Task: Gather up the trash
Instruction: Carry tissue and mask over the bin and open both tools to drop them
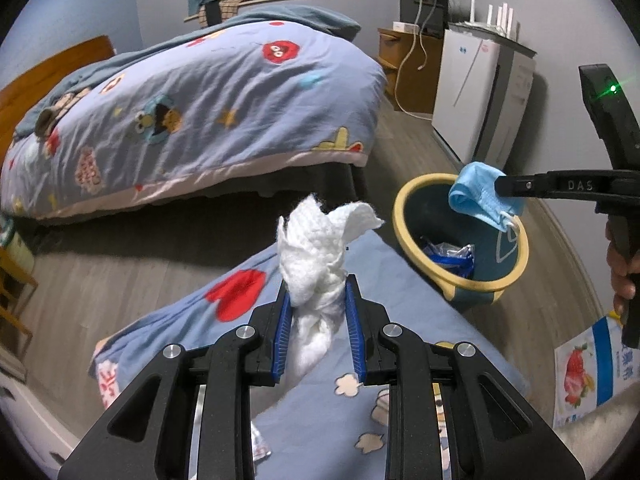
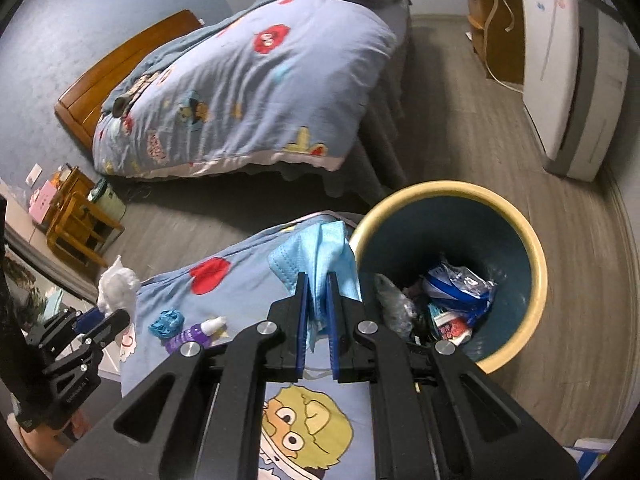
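Note:
My left gripper (image 1: 316,292) is shut on a crumpled white tissue (image 1: 320,248), held above the near bed's blue cartoon quilt (image 1: 304,408). It also shows in the right wrist view (image 2: 106,314) with the tissue (image 2: 116,284). My right gripper (image 2: 318,280) is shut on a blue face mask (image 2: 316,256) at the left rim of the bin (image 2: 536,256). In the left wrist view the right gripper (image 1: 498,186) holds the mask (image 1: 476,196) over the bin (image 1: 404,220). The dark blue, yellow-rimmed bin holds several wrappers (image 2: 456,292).
On the near quilt lie a blue crumpled scrap (image 2: 166,322) and a small purple-and-white bottle (image 2: 196,332). A second bed (image 1: 192,116) stands across the wood floor. A white appliance (image 1: 480,92) stands by the wall, a strawberry-printed packet (image 1: 588,372) lower right, wooden stools (image 2: 80,220) at left.

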